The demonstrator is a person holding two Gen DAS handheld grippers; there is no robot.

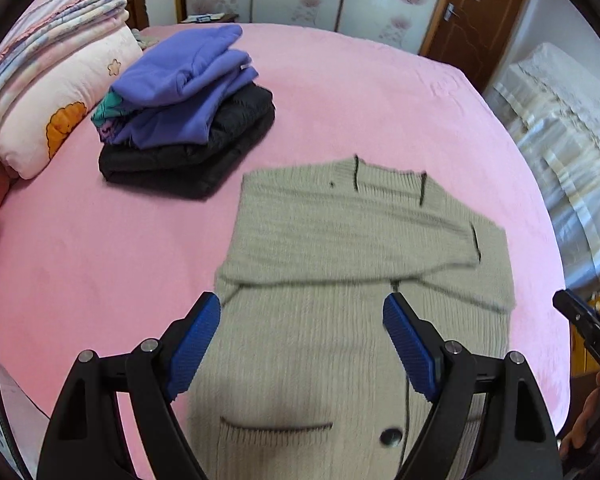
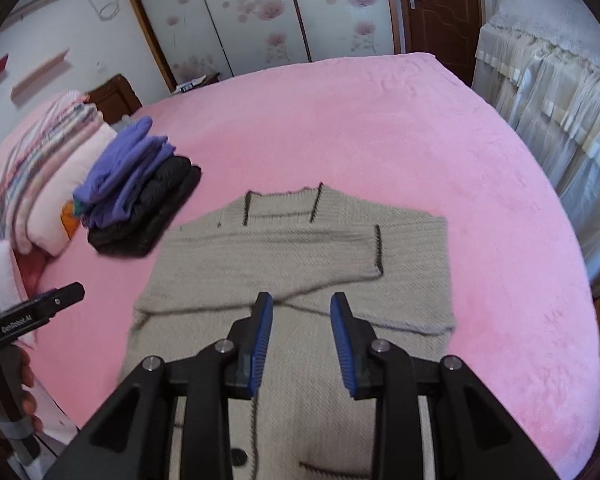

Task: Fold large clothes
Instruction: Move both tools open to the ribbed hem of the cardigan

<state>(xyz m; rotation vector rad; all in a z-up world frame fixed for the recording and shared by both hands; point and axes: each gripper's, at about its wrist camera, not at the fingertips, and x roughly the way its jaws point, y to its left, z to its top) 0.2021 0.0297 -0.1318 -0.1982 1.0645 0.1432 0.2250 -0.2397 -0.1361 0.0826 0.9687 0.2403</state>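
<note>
A beige knitted cardigan (image 1: 340, 240) with dark trim lies flat on the pink bed, collar at the far end, both sleeves folded across the chest. It also shows in the right wrist view (image 2: 300, 256). My left gripper (image 1: 302, 308) is open and empty, held above the cardigan's lower half, a pocket and a dark button (image 1: 391, 437) below it. My right gripper (image 2: 302, 304) is open and empty above the cardigan's middle. The left gripper's tip shows at the left edge of the right wrist view (image 2: 62, 298).
A stack of folded clothes (image 1: 188, 108), purple on black, sits on the bed (image 1: 360, 92) left of the cardigan, also in the right wrist view (image 2: 140, 200). Pillows and folded blankets (image 1: 48, 80) lie at the far left. A covered piece of furniture (image 2: 560, 100) stands right of the bed.
</note>
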